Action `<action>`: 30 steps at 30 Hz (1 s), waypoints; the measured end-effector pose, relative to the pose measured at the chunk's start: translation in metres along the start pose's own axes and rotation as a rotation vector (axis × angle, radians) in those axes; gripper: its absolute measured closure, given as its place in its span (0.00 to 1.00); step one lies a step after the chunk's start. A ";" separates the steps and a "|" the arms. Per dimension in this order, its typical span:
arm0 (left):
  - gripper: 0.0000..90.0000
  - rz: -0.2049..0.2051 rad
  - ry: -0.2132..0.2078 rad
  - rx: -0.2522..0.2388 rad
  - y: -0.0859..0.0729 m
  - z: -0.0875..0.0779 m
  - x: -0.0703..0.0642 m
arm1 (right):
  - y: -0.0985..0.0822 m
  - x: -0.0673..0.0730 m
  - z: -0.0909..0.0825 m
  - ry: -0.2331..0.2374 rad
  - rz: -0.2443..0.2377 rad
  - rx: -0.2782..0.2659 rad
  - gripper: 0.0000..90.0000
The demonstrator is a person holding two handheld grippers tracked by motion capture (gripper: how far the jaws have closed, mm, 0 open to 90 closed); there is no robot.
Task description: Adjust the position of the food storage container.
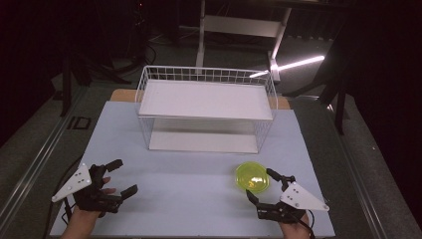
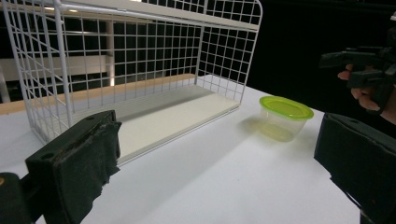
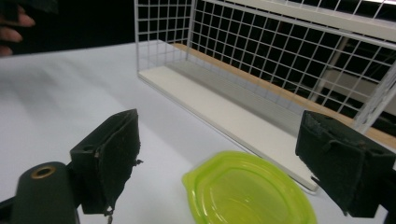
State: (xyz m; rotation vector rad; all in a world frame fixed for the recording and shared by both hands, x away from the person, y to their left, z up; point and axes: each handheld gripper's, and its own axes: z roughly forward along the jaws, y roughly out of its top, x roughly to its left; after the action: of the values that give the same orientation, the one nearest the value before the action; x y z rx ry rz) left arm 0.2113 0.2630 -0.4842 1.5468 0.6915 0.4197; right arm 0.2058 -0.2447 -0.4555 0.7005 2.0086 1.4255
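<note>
Right claw (image 1: 263, 185) is spread wide with nothing in it, and the green-lidded tub (image 1: 252, 177) sits just ahead between its jaws on the worktop (image 1: 189, 169), so slide in low, straddle the tub's sides, then squeeze gently.

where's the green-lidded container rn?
High view: green-lidded container sits on the table's right front, just ahead of the open right gripper, before the wire rack.
</note>
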 end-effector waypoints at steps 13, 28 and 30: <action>0.01 0.014 0.000 0.016 0.000 0.000 -0.002 | 0.002 -0.003 -0.001 -0.066 0.000 0.006 0.14; 0.01 0.052 0.009 0.029 0.000 0.001 -0.005 | -0.020 -0.035 0.004 -0.207 0.152 0.123 0.30; 0.01 0.050 0.009 0.027 0.000 0.001 -0.005 | -0.025 -0.040 0.004 -0.207 0.177 0.150 0.40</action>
State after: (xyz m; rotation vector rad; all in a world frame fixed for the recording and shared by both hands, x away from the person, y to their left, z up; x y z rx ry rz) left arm 0.2085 0.2591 -0.4839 1.5911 0.6687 0.4566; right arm 0.2349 -0.2771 -0.4740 1.0688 1.9425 1.2488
